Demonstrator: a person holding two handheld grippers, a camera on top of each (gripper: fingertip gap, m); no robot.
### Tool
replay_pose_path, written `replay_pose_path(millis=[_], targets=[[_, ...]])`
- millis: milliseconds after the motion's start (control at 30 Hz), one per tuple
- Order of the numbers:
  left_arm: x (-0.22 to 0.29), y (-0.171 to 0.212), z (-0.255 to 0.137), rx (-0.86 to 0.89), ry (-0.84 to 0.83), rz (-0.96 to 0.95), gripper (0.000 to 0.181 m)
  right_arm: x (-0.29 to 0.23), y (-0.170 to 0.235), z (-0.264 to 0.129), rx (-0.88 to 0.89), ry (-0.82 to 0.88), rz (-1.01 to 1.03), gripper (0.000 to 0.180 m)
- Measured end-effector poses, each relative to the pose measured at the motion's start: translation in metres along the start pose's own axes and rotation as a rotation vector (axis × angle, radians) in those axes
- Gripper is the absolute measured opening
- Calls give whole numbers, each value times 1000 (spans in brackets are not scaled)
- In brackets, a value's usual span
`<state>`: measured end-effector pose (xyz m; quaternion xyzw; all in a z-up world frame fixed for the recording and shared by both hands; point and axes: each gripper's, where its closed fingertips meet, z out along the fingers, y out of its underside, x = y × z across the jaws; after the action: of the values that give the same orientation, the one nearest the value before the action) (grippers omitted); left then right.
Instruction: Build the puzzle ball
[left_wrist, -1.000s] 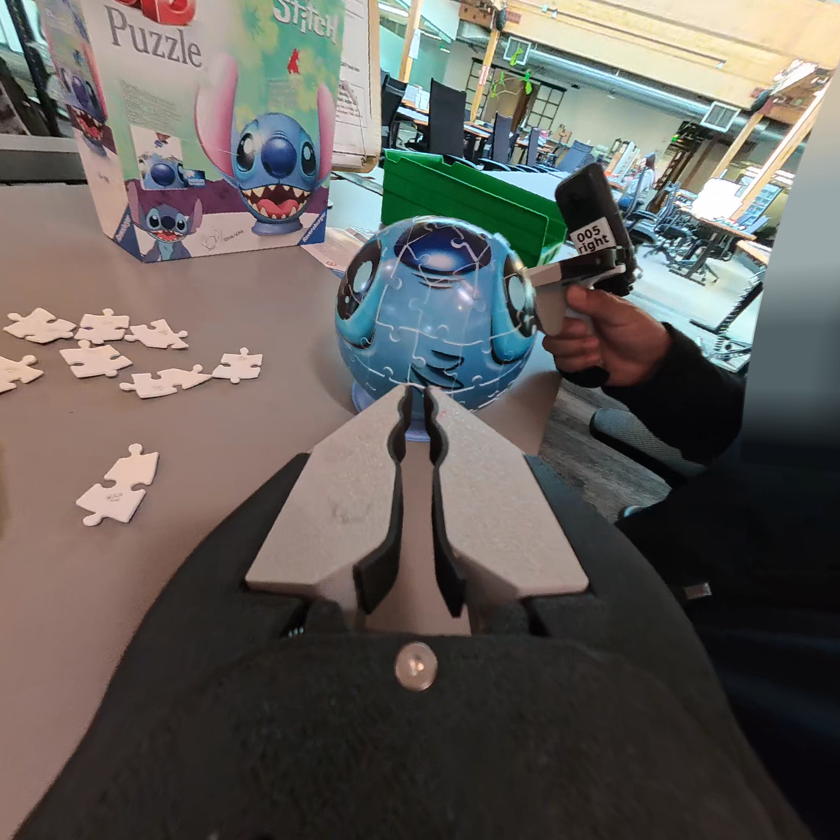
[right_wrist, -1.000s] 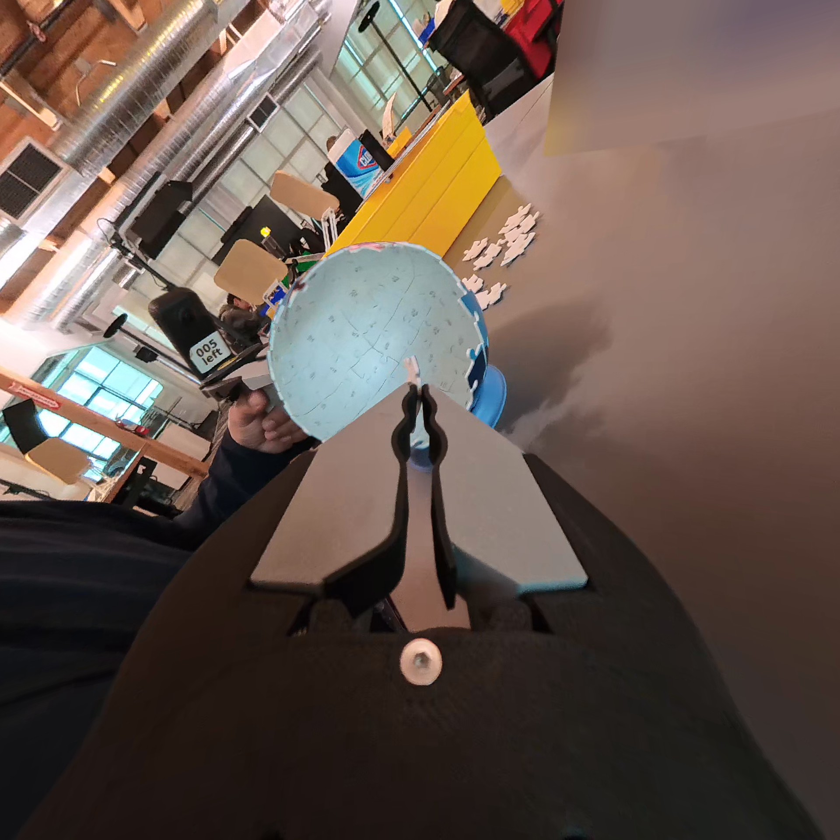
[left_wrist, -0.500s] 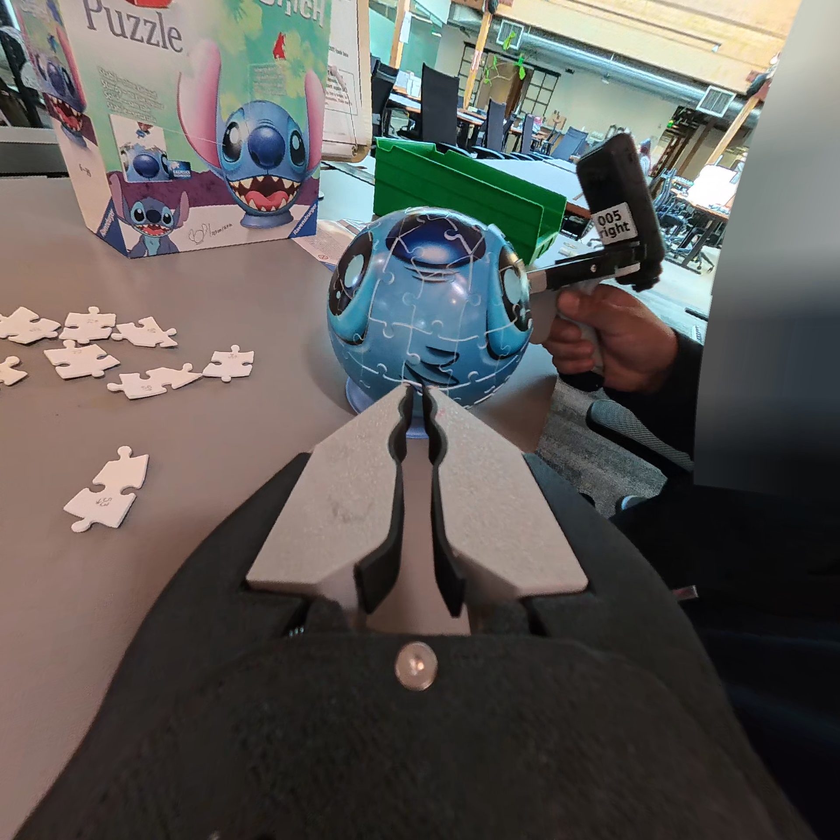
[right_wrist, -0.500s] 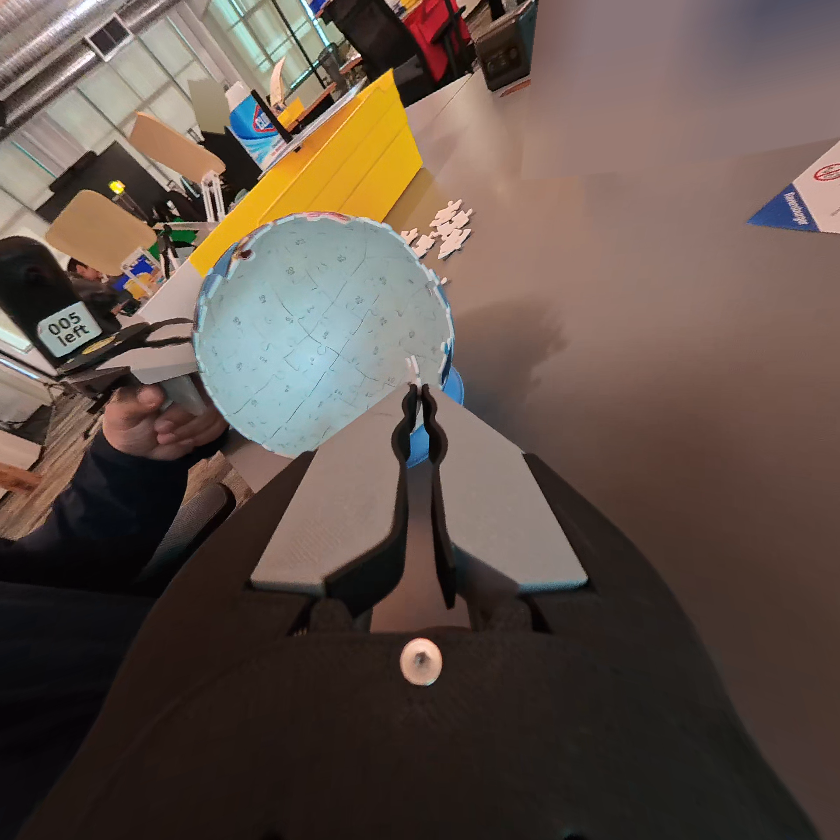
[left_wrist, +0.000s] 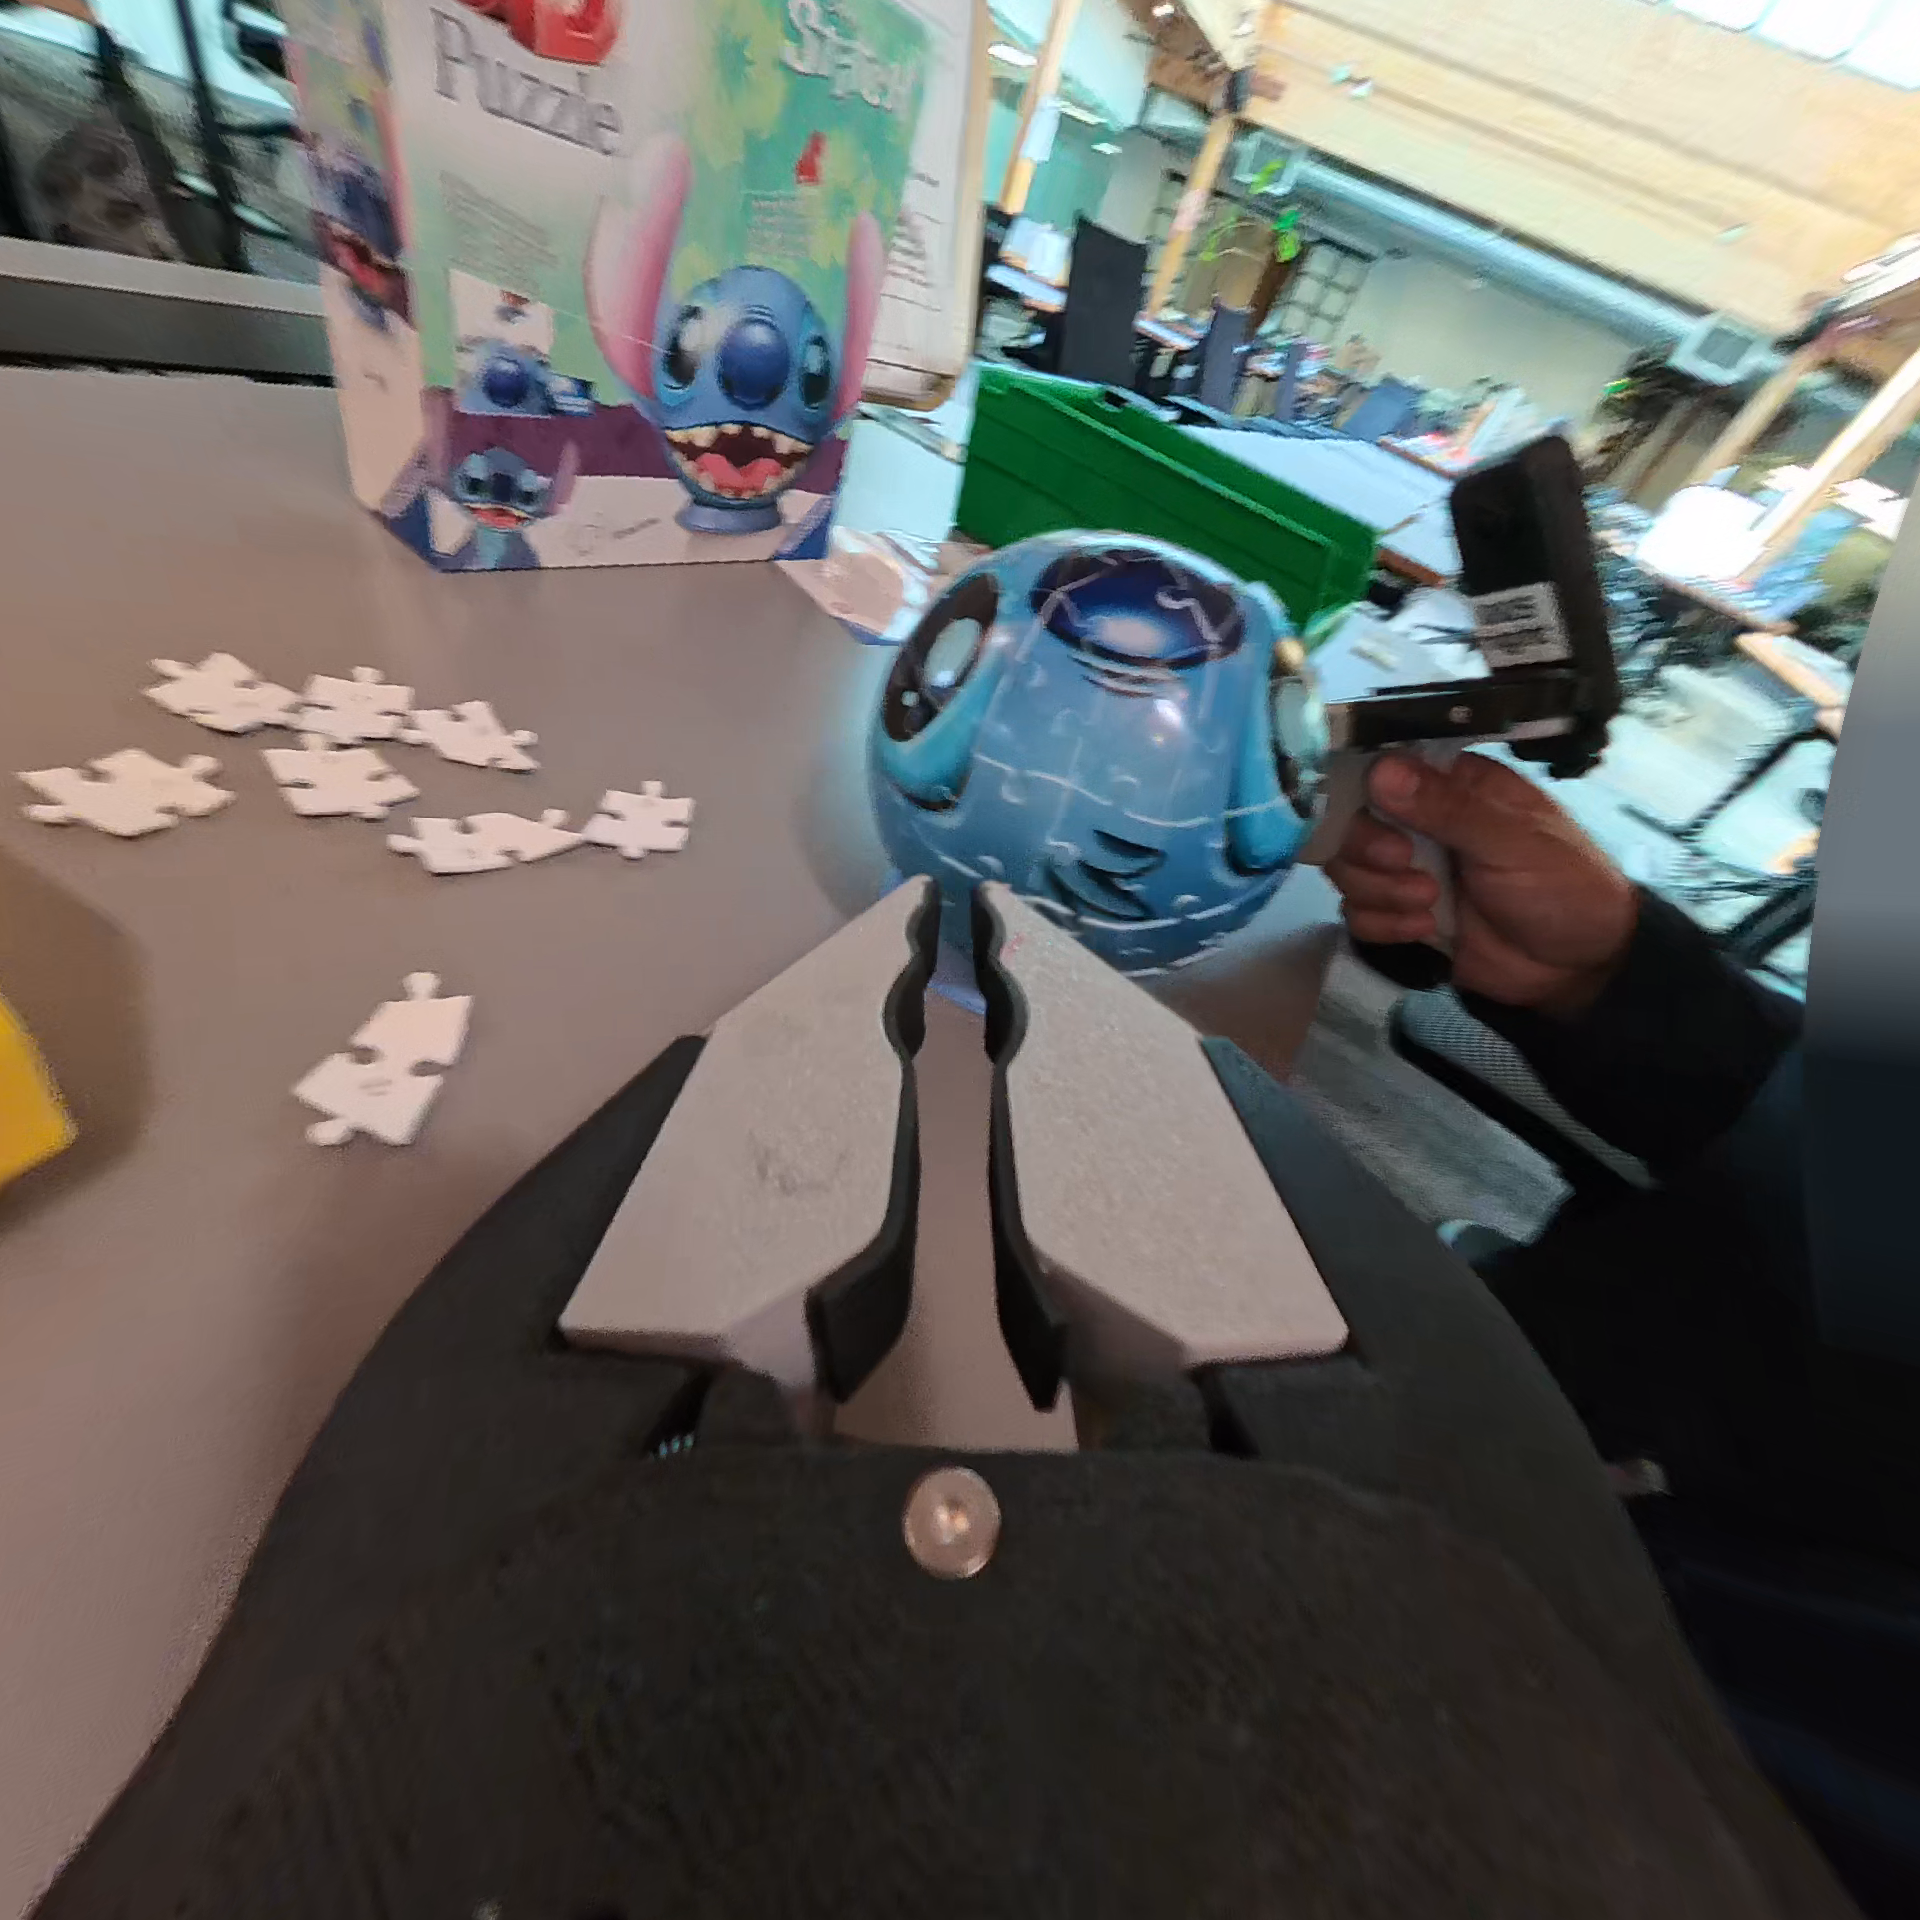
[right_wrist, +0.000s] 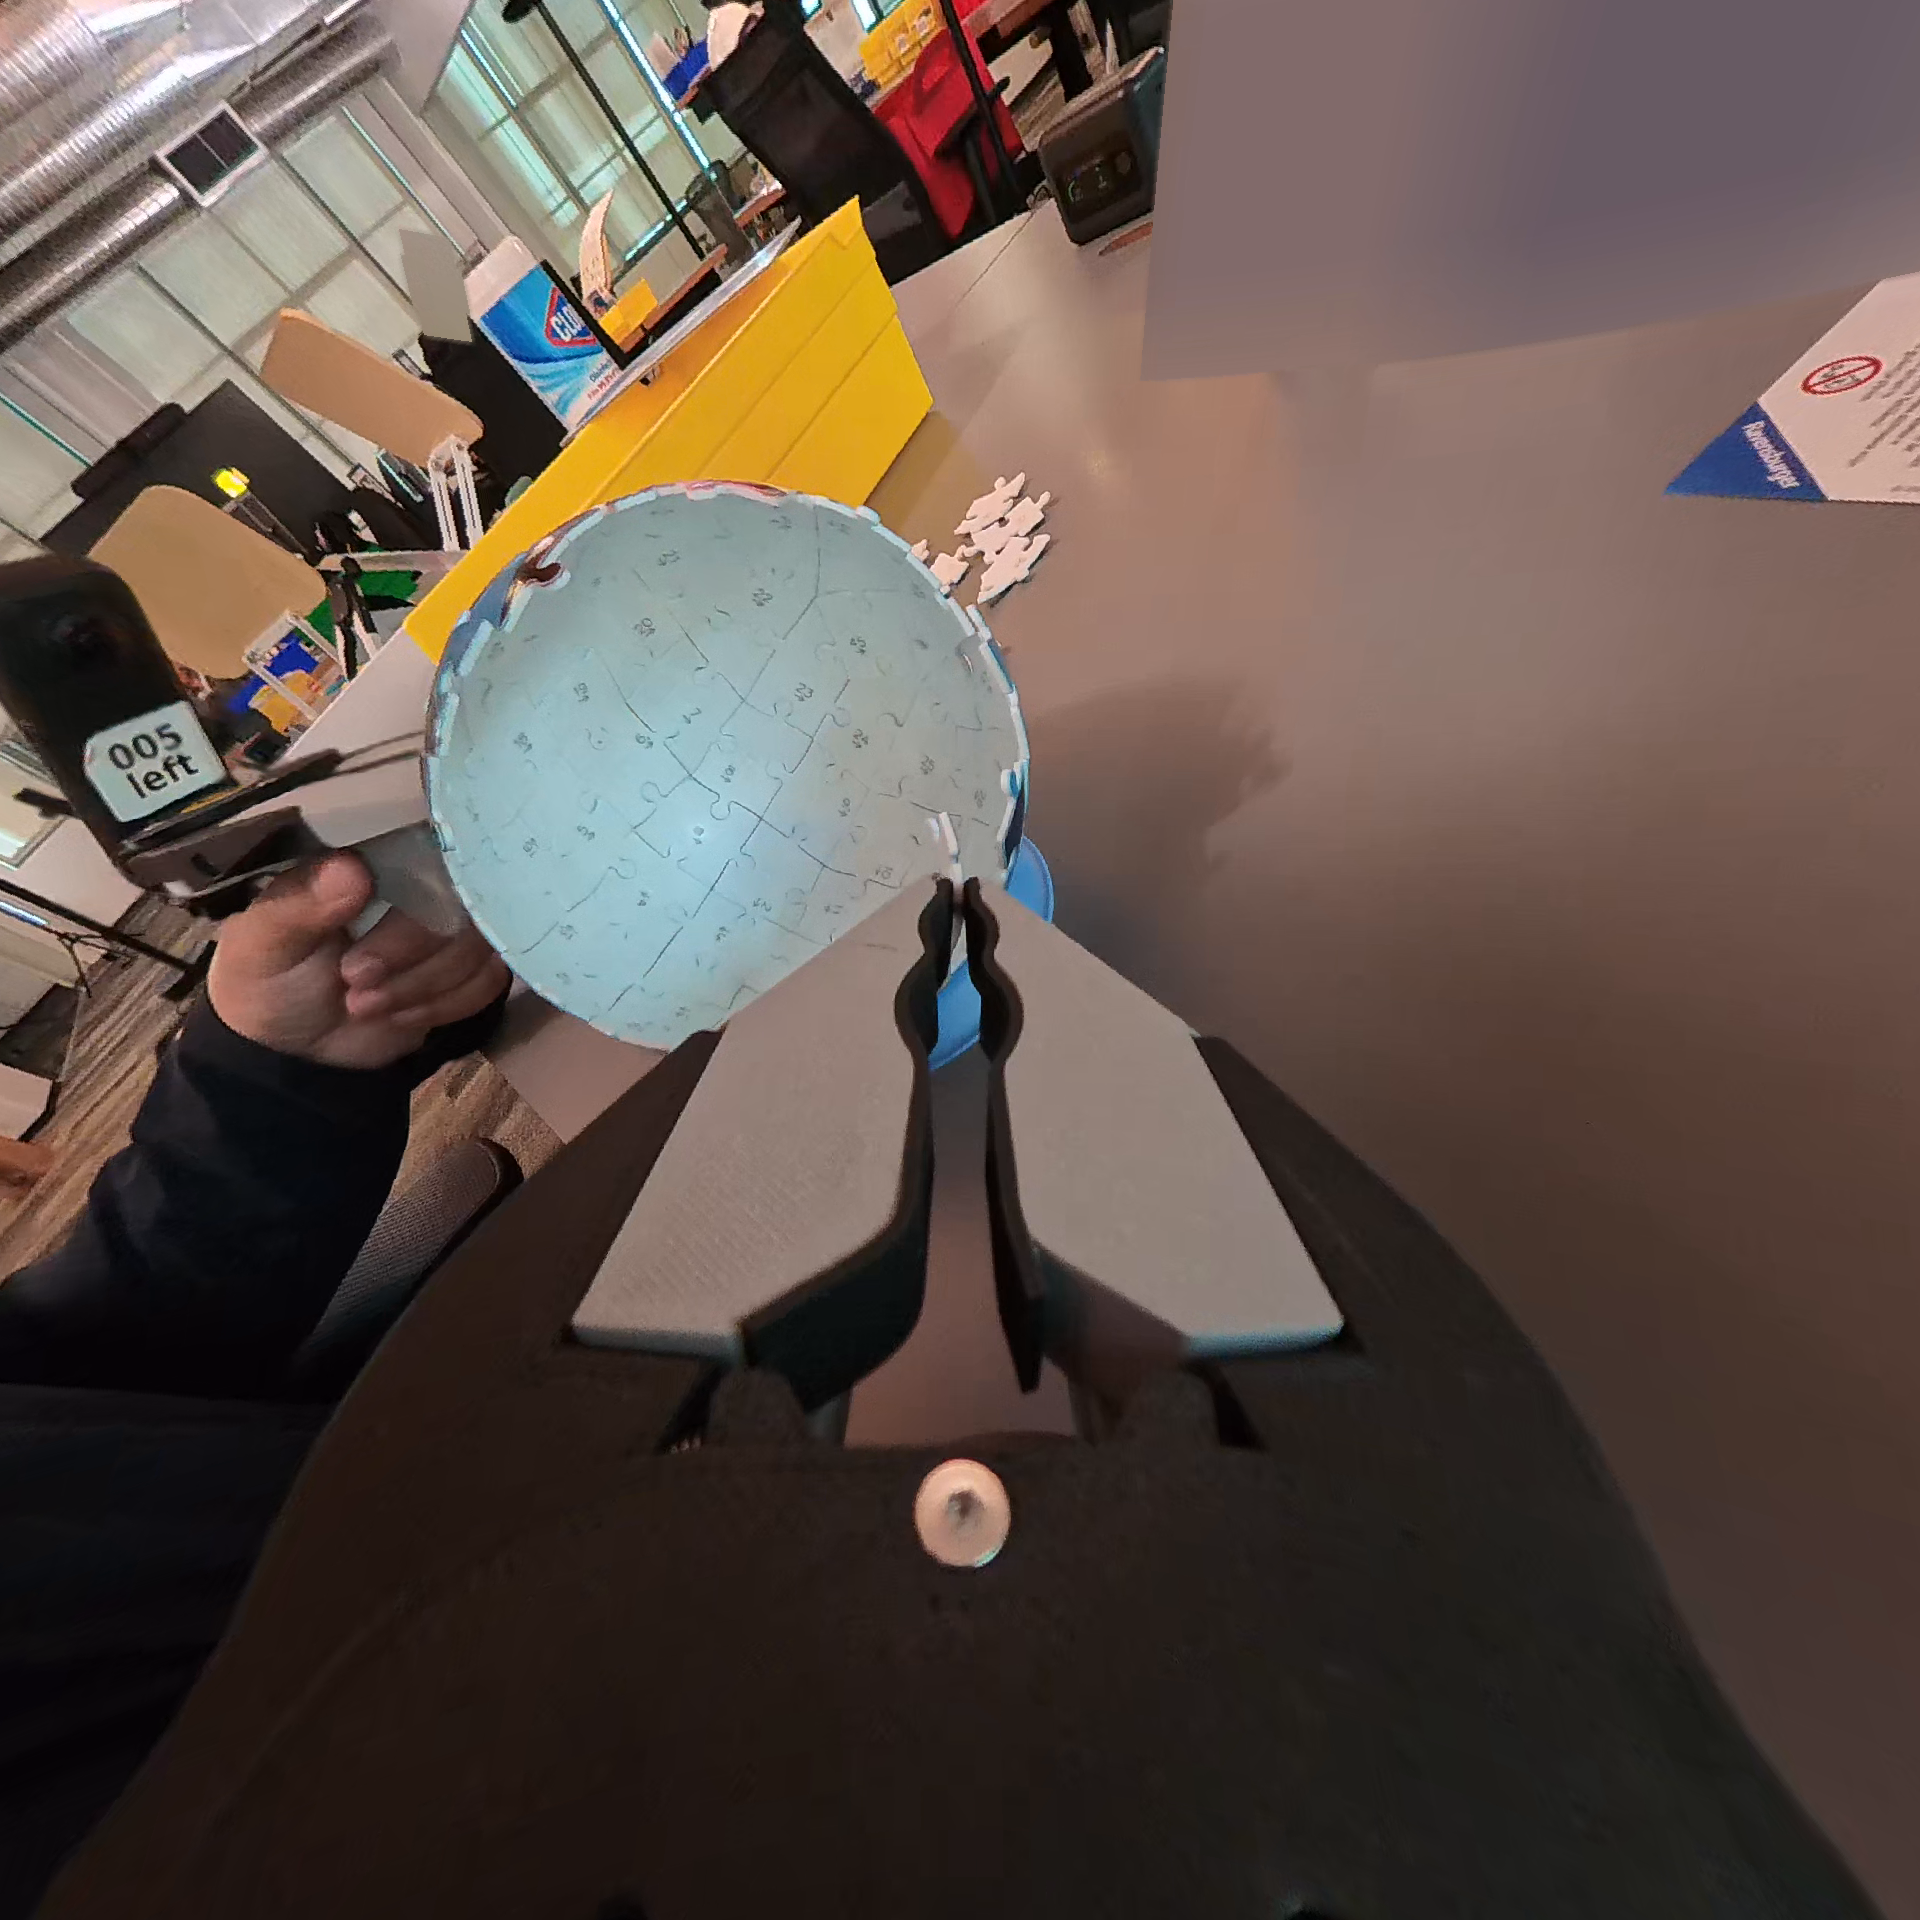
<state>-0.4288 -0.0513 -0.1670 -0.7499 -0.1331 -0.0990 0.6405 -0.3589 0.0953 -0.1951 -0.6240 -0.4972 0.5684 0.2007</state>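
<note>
Now we are holding the half-built puzzle ball (left_wrist: 1091, 769) on its blue stand (right_wrist: 1023, 894) near the grey table's (left_wrist: 208, 1039) edge. Our right gripper (right_wrist: 958, 883) is pinching the ball's open rim, fingers almost together on a thin white edge. Our left gripper (left_wrist: 956, 896) is sitting just before the ball, fingers narrowly parted, gripping nothing. Loose white pieces (left_wrist: 343, 769) are lying by the puzzle box (left_wrist: 644, 312).
</note>
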Motion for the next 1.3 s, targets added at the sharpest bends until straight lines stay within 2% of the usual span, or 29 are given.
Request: replay_pose_path(millis=[67, 233, 333, 467, 533, 700, 867, 1133, 1300], targets=[[-15, -8, 1, -1, -76, 43, 3, 1, -1, -3, 12, 1, 4, 0], [-38, -27, 24, -31, -136, 142, 6, 19, -9, -16, 9, 20, 8, 0], [-48, -32, 42, -45, -127, 141, 6, 42, 0, -19, -115, 27, 34, 0], [-55, -25, 63, -91, -112, 123, 7, 45, 14, -13, -269, -34, 46, 0], [-53, -23, 68, -97, -111, 128, 7, 48, 17, -10, -319, -6, -5, 14], [-50, -18, 72, -107, -100, 123, 7, 51, -2, -10, -302, 53, -119, 23], [-45, -11, 75, -138, -86, 138, 9, 14, -11, 4, -299, -119, -105, 25], [-28, -4, 69, -140, -3, 159, 8, 6, 3, 28, -372, -177, -90, 19], [-14, -2, 62, -129, 47, 175, 0, 6, 6, 33, -379, -190, -83, 14]])
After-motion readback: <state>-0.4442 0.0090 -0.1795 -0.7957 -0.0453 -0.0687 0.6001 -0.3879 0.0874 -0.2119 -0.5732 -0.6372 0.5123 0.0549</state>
